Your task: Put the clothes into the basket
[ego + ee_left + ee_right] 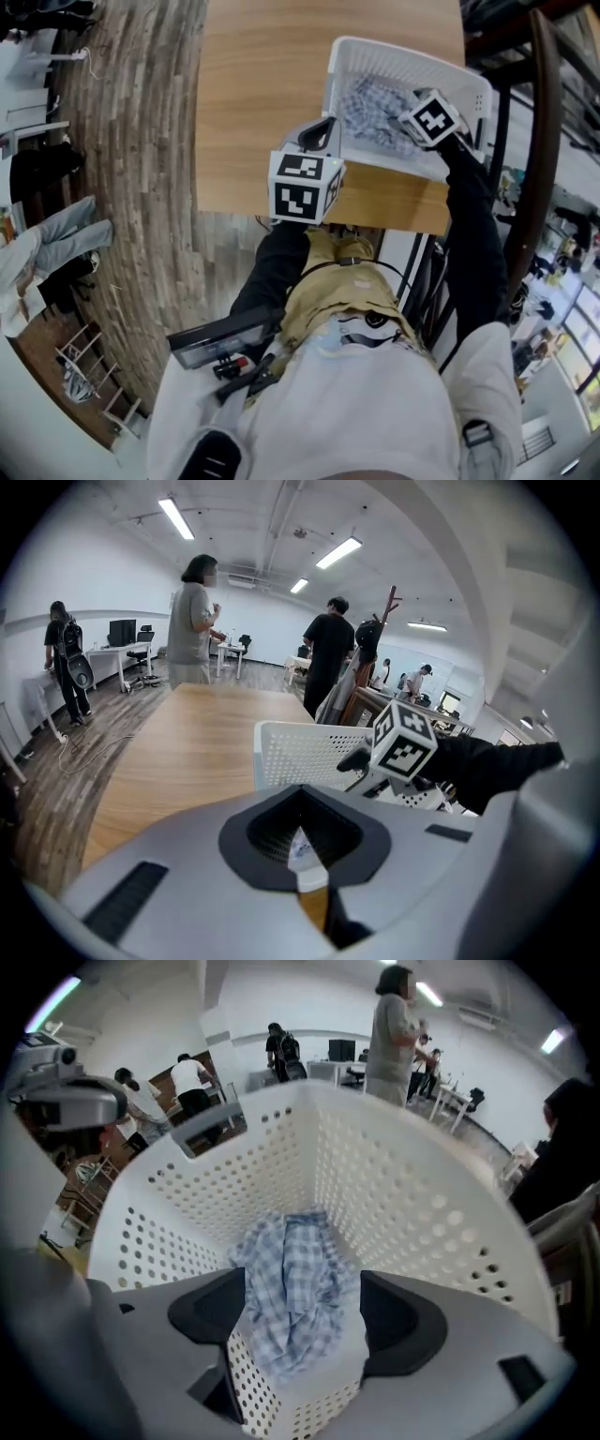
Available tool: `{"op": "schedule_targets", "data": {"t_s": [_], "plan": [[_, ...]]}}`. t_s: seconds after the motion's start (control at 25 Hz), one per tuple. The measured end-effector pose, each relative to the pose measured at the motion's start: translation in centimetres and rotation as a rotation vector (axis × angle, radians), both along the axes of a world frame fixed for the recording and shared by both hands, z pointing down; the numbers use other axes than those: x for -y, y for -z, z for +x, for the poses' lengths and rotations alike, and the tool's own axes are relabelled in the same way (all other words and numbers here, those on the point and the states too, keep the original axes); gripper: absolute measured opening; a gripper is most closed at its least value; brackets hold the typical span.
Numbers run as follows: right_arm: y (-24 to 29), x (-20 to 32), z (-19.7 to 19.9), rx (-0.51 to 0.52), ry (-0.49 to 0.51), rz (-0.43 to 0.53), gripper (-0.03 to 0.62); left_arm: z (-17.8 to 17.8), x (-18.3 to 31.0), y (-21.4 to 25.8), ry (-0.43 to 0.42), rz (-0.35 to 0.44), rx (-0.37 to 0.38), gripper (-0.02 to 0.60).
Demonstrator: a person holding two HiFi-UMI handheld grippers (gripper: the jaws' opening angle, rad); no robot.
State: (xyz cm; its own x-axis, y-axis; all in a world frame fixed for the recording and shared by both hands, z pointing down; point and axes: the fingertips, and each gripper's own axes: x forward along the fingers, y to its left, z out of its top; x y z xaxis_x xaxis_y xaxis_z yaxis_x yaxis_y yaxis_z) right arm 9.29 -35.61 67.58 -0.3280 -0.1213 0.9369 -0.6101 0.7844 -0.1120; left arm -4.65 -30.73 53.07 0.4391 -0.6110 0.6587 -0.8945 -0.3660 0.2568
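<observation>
Now lift your right gripper point(305, 1318), jaws apart, clear of the shirt point(286, 1265) inside the basket point(412, 1194); left gripper point(307, 844), beside it, is closed.

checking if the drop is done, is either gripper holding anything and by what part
Nothing is held. The right gripper is open around the cloth, which lies loose in the basket; the left gripper is shut on nothing.
</observation>
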Motion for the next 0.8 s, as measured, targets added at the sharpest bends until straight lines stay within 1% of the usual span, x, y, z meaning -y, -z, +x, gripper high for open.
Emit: {"op": "schedule_targets", "data": {"t_s": [0.08, 0.12, 0.16, 0.2, 0.24, 0.28, 0.32, 0.4, 0.52, 0.64, 0.8], "plan": [[4.4, 1.5, -0.3, 0.011, -0.027, 0.129, 0.388, -0.3, 0.1, 0.8, 0.002, 0.02, -0.01, 0.0], [6.9, 2.1, -0.3, 0.018, -0.043, 0.205, 0.367, -0.3, 0.2, 1.2, 0.003, 0.032, -0.015, 0.0], [9.6, 2.6, -0.2, 0.029, -0.065, 0.284, 0.315, -0.2, 0.3, 1.7, 0.004, 0.045, -0.021, 0.0], [12.2, 2.8, 0.0, 0.048, -0.096, 0.365, 0.216, 0.0, 0.4, 2.4, 0.004, 0.06, -0.026, 0.0], [14.8, 2.8, 0.3, 0.079, -0.137, 0.443, 0.1, 0.3, 0.4, 3.0, 0.004, 0.076, -0.031, 0.0], [17.0, 2.5, 0.5, 0.123, -0.185, 0.513, 0.048, 0.5, 0.4, 3.8, 0.004, 0.094, -0.036, 0.0], [19.0, 1.9, 0.7, 0.174, -0.237, 0.572, 0.027, 0.7, 0.4, 4.6, 0.005, 0.115, -0.041, 0.0], [22.1, 0.2, 1.1, 0.285, -0.339, 0.659, 0.023, 1.0, 0.3, 6.5, 0.011, 0.168, -0.049, 0.0], [25.6, -2.7, 1.6, 0.429, -0.466, 0.737, 0.023, 1.6, -0.2, 9.5, 0.013, 0.256, -0.05, 0.0], [28.6, -5.0, 1.7, 0.5, -0.529, 0.811, 0.023, 2.6, -1.1, 12.6, -0.015, 0.348, -0.063, 0.0], [31.7, -6.8, 1.5, 0.544, -0.565, 0.881, 0.023, 3.8, -2.2, 16.6, -0.052, 0.458, -0.092, 0.0]]}}
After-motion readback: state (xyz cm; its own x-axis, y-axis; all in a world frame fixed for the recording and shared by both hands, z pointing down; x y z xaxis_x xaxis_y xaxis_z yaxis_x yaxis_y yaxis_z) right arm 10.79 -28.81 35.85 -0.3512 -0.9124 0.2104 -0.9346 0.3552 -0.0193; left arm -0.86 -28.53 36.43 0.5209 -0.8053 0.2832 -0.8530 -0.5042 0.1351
